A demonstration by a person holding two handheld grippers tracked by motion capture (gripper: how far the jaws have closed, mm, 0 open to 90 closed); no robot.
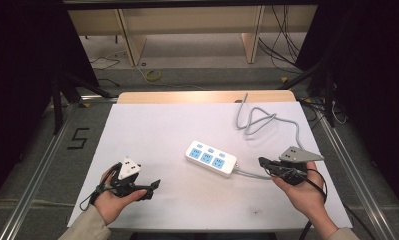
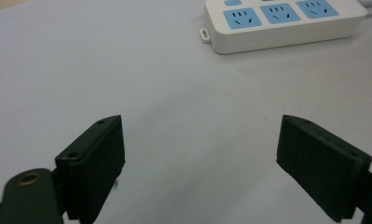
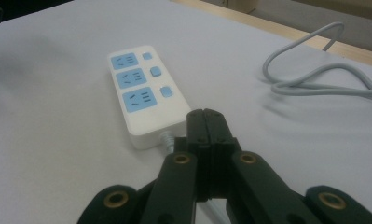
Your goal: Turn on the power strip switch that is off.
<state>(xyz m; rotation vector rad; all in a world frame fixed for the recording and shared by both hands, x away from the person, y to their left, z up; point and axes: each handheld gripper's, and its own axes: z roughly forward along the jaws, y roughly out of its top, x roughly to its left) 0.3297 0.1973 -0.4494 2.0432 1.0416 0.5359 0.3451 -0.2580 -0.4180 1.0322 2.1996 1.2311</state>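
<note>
The greatest risk was judged to lie at the right gripper [image 3: 205, 122], whose fingers [image 3: 196, 128] were pressed together, with nothing seen between them, right at the end of the strip [image 1: 211, 158] where the cord [image 1: 267, 118] leaves it. A pull or nudge from there could have dragged the light strip across the smooth worktop [image 1: 152, 125], or bent the cord sharply at its strain relief; whether the fingers touched the cord could not be told, since the cord ran beneath them in the right gripper view. The looped slack of the cord at the far right could also have snagged if the strip were shifted. The strip lay flat near the middle of the worktop, sockets up, between the two grippers. The left gripper [image 2: 200, 158] was held low over bare worktop, well short of the strip [image 2: 281, 23], its fingers [image 2: 97, 158] spread wide and holding nothing; a reach from that distance could have pushed the strip rather than gripped it.
</note>
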